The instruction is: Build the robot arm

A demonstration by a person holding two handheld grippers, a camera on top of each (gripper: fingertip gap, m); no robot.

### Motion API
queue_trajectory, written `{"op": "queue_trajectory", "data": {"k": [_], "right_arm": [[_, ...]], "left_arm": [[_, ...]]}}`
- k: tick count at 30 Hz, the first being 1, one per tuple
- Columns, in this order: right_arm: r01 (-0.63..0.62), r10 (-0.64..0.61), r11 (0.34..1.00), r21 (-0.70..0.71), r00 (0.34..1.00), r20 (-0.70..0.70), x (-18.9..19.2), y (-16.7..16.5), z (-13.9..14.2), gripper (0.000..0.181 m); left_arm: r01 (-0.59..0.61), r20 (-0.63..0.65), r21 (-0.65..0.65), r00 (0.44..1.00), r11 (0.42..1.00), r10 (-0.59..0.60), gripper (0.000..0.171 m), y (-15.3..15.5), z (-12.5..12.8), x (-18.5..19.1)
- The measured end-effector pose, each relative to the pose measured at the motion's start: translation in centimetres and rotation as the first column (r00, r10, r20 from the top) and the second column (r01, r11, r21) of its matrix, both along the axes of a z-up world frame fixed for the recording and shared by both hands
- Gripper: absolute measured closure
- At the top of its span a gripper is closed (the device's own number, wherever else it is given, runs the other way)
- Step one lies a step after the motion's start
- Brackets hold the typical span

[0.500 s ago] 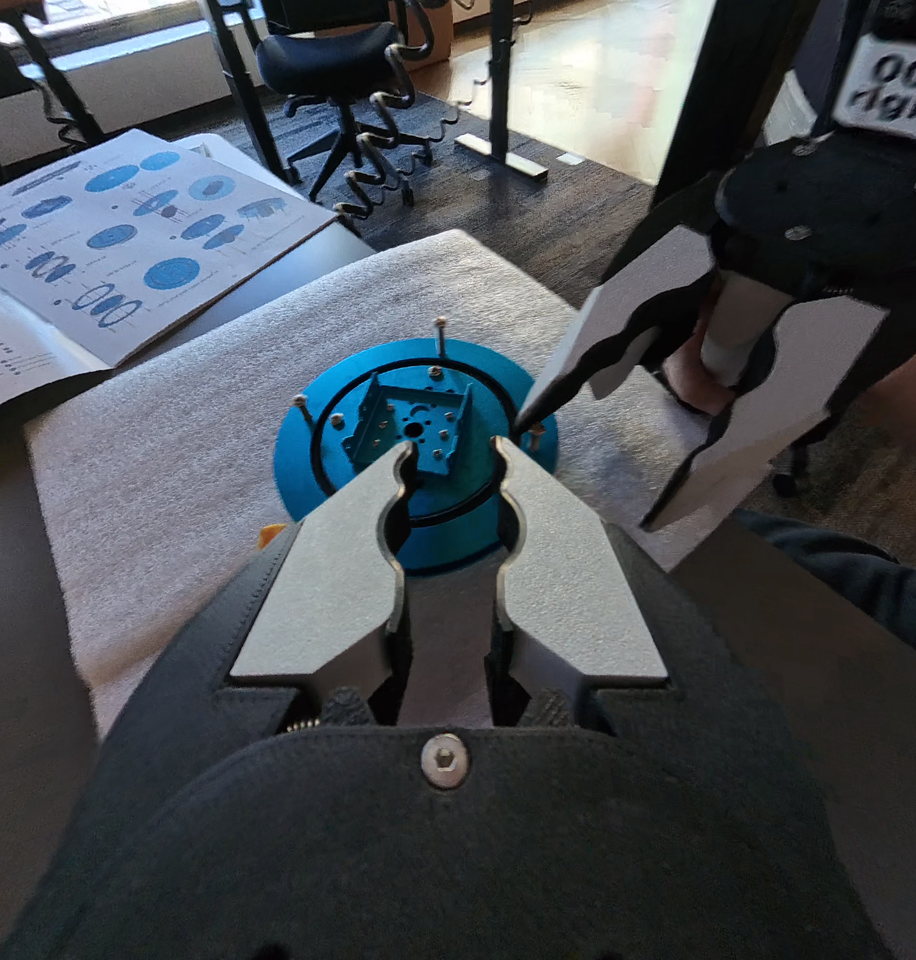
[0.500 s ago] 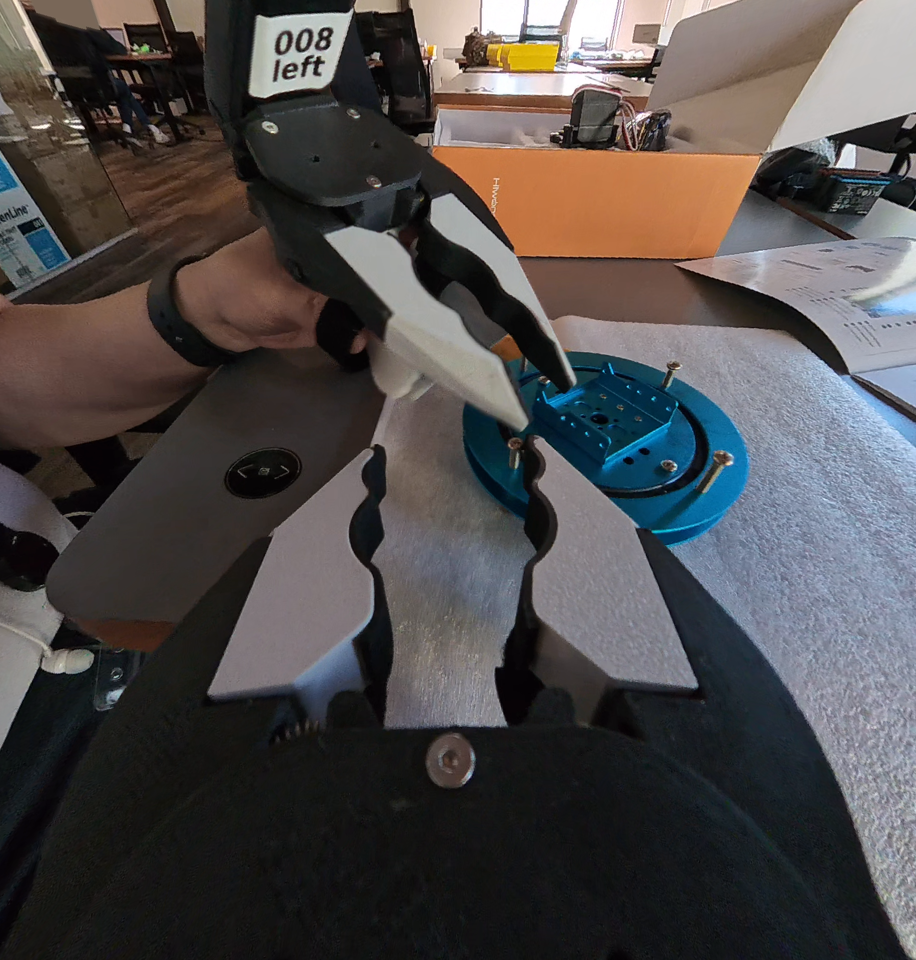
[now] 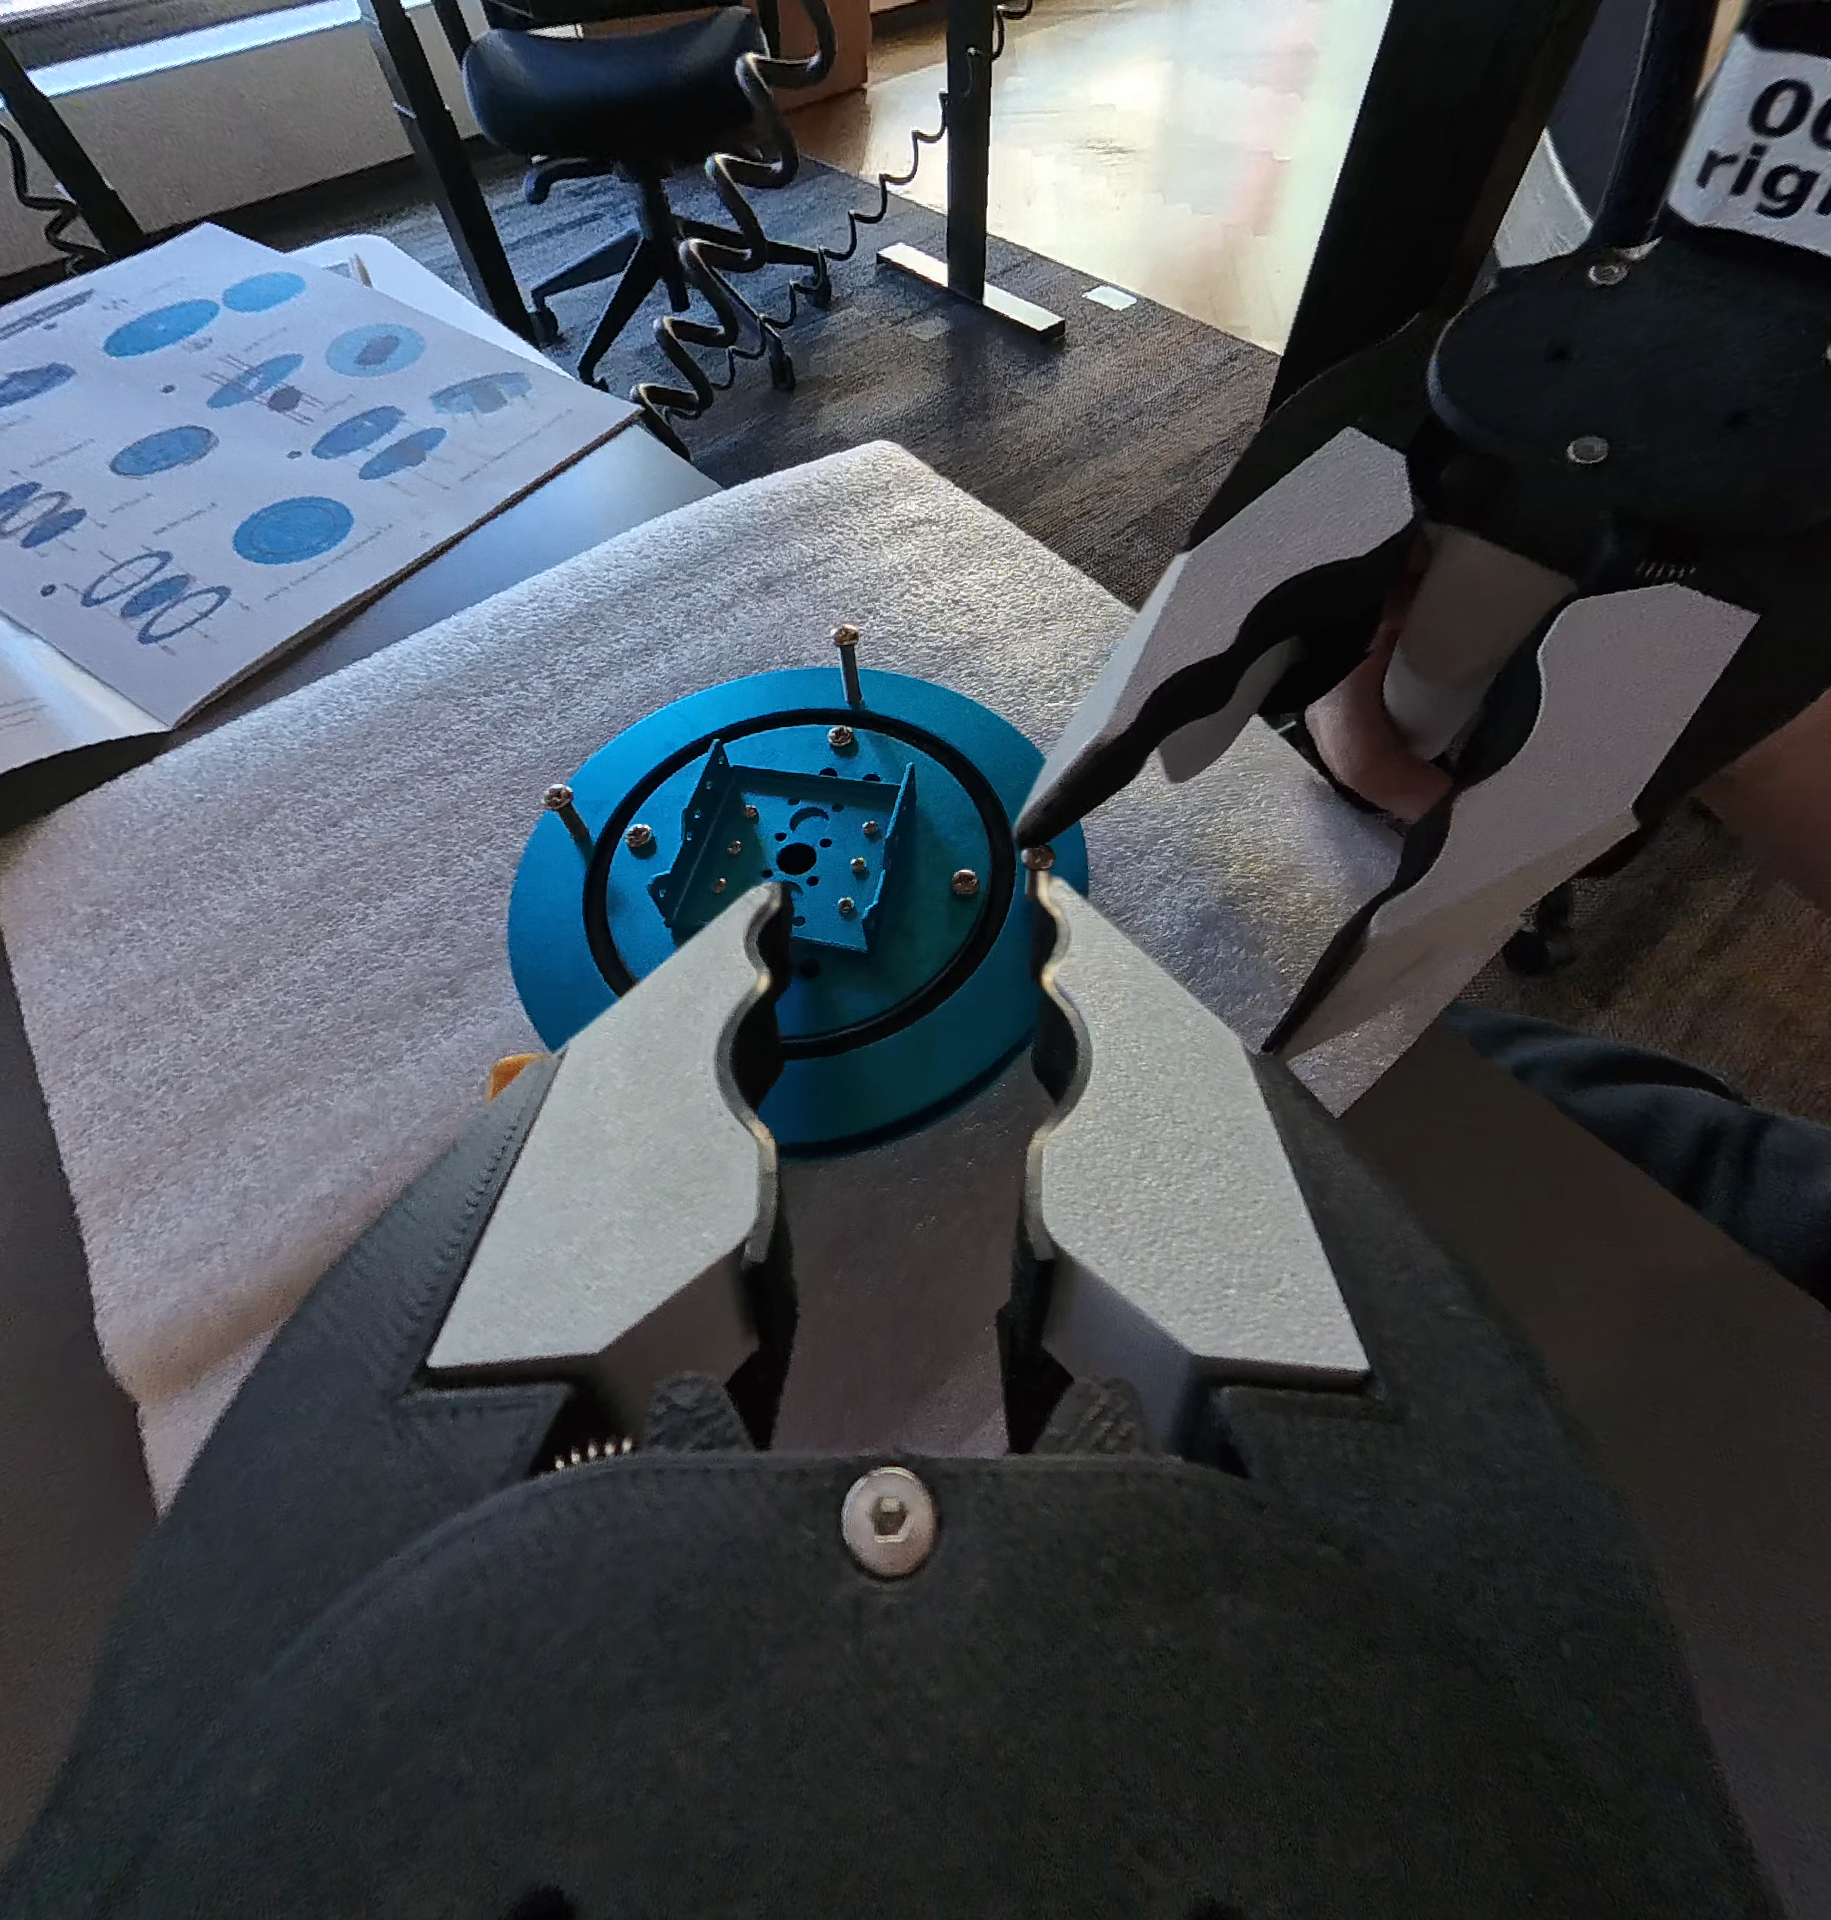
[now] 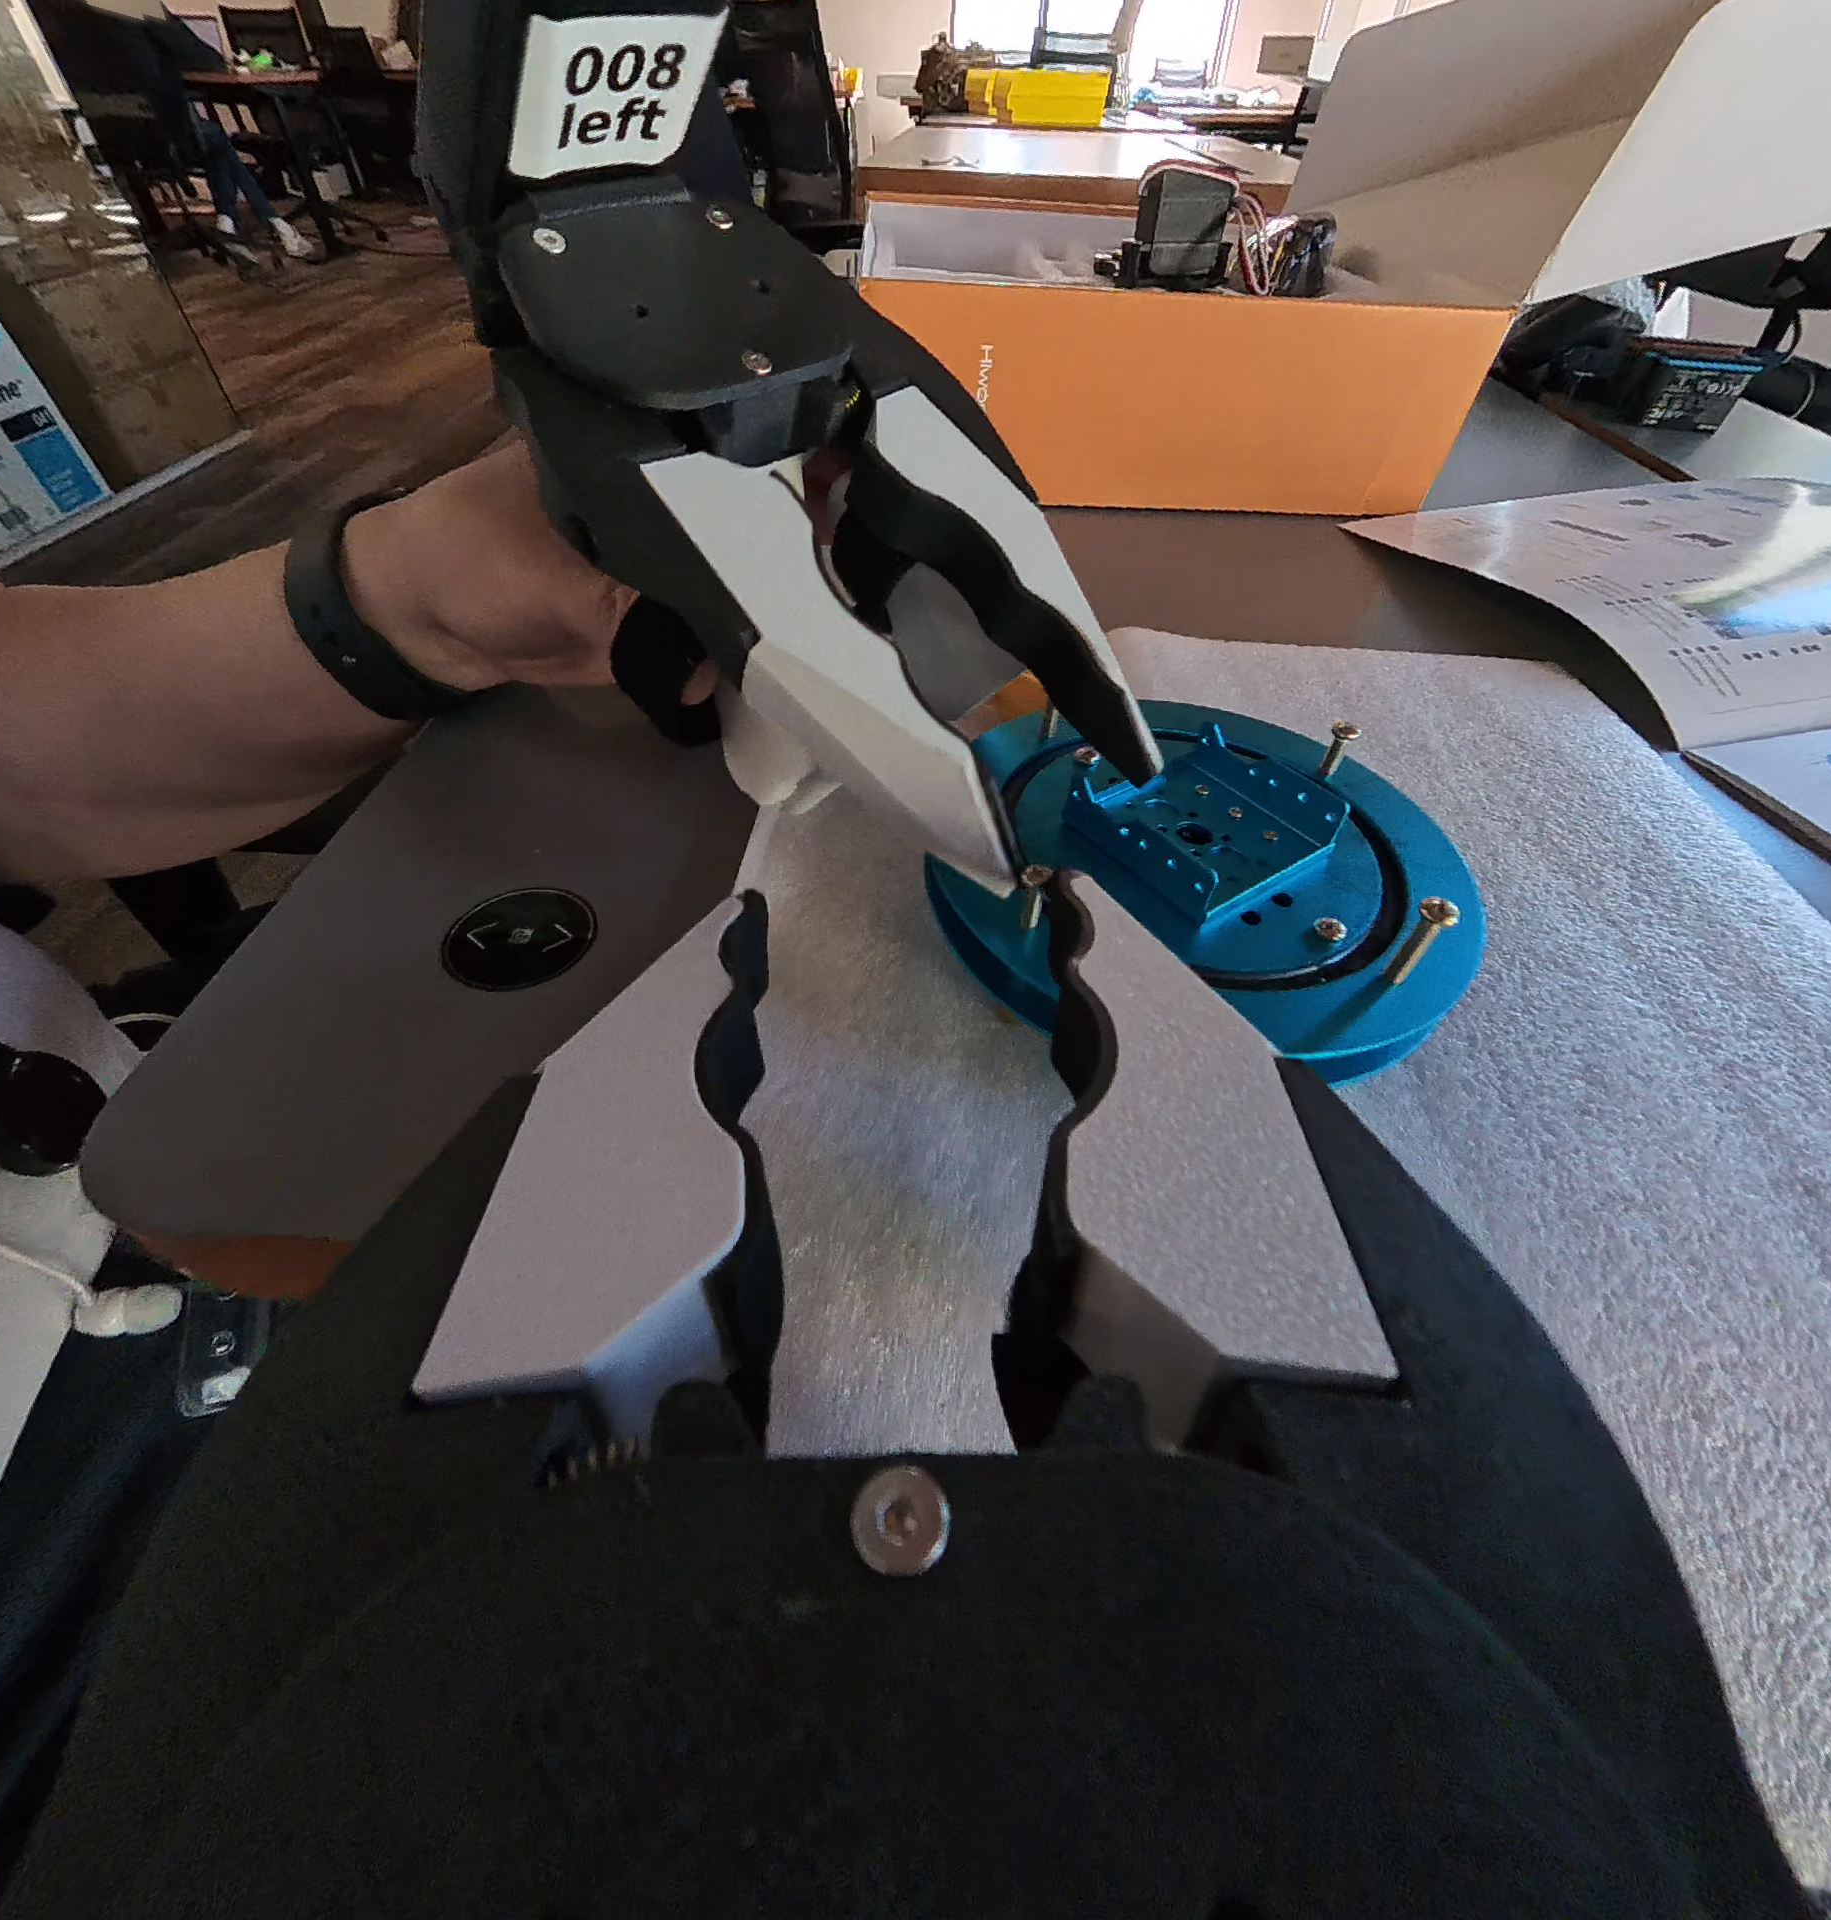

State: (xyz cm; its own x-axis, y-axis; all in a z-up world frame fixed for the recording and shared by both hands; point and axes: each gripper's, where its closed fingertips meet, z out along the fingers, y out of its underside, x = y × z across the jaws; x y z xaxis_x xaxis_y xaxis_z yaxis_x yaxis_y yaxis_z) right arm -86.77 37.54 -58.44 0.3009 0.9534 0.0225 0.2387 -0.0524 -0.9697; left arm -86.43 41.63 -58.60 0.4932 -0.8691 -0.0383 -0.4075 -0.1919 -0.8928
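disc: round blue metal disc (image 3: pixel 682 997) flat on white foam sheet (image 3: pixel 267 935) near tabletop (image 4: pixel 371 987) edge
bracket: blue U-bracket (image 4: pixel 1207 831) centred, walls upright
screw: rim screw (image 4: pixel 1032 896) upright
left gripper (image 3: pixel 906 904): fingers open, empty — straddling disc
right gripper (image 4: pixel 906 914): fingers open, tip beside screw

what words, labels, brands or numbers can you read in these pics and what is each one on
I don't copy out writing; these things bear it:
White tag atop the left gripper: large black print, legible.
White tag atop the right gripper: black print, cut off by the frame.
Orange box: small pale print on its side.
Blue and white sign, far left: partly cut off.
Open booklet: print too small to read.
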Motion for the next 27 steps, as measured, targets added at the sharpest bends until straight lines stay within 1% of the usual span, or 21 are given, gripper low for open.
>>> {"op": "queue_trajectory", "data": {"k": [1, 3, 6, 9, 13, 14, 15, 16, 18, 20, 23, 26, 27], "right_arm": [[-0.002, 0.002, 1.0, -0.001, 1.0, 0.001, 0.1, -0.1, 0.0, 0.131], [0.011, -0.011, 1.0, -0.003, 1.0, -0.007, 0.4, 0.1, 0.1, 0.135], [0.02, -0.021, 1.0, -0.004, 1.0, -0.021, 0.2, 0.5, 0.3, 0.125], [0.004, -0.005, 1.0, 0.013, 1.0, 0.024, -0.4, 0.3, -0.2, 0.125], [0.017, -0.018, 1.0, 0.018, 1.0, 0.021, -0.1, 0.0, -0.2, 0.124], [0.017, -0.018, 1.0, 0.015, 1.0, 0.019, 0.1, -0.1, -0.2, 0.126], [0.014, -0.014, 1.0, 0.01, 1.0, 0.013, 0.2, -0.2, -0.2, 0.131], [0.026, -0.026, 1.0, 0.004, 1.0, 0.003, 0.4, 0.0, -0.1, 0.131], [0.047, -0.047, 0.999, -0.004, 0.999, -0.016, 0.5, 0.6, 0.1, 0.124], [0.039, -0.039, 0.999, -0.001, 0.999, -0.007, 0.2, 0.7, 0.1, 0.12], [0.01, -0.011, 1.0, 0.018, 0.999, 0.031, -0.5, 0.3, -0.2, 0.122], [0.015, -0.016, 1.0, 0.016, 0.999, 0.03, -0.2, 0.0, -0.2, 0.123], [0.025, -0.025, 1.0, 0.018, 0.999, 0.033, 0.0, 0.1, -0.2, 0.124]], "left_arm": [[-0.017, 0.008, 0.006, 1.0, 1.0, 0.017, 0.137, 0.2, 0.1, -0.2], [-0.02, 0.045, 0.023, 0.999, 1.0, 0.019, 0.14, 0.2, 0.8, -0.4], [0.031, 0.074, 0.014, 0.997, 0.999, -0.031, 0.131, -0.6, 1.1, 0.1], [0.016, 0.009, 0.027, 1.0, 0.999, -0.017, 0.127, -0.2, 0.3, 0.3], [0.004, 0.019, -0.003, 1.0, 1.0, -0.004, 0.124, 0.1, 0.2, 0.1], [-0.019, 0.021, -0.004, 1.0, 1.0, 0.019, 0.133, 0.4, 0.3, -0.2], [-0.038, 0.024, 0.01, 0.999, 0.999, 0.038, 0.137, 0.7, 0.4, -0.5], [-0.039, 0.035, 0.021, 0.999, 0.999, 0.038, 0.137, 0.7, 0.6, -0.6], [0.006, 0.064, 0.015, 0.998, 1.0, -0.007, 0.131, 0.0, 1.0, -0.1], [0.035, 0.056, 0.02, 0.998, 0.999, -0.036, 0.127, -0.5, 0.9, 0.3], [0.013, -0.004, 0.041, 1.0, 0.999, -0.013, 0.124, 0.0, 0.2, 0.4], [0.002, 0.009, 0.008, 1.0, 1.0, -0.002, 0.118, 0.2, 0.2, 0.2], [-0.006, 0.013, 0.0, 1.0, 1.0, 0.006, 0.118, 0.3, 0.1, 0.1]]}}
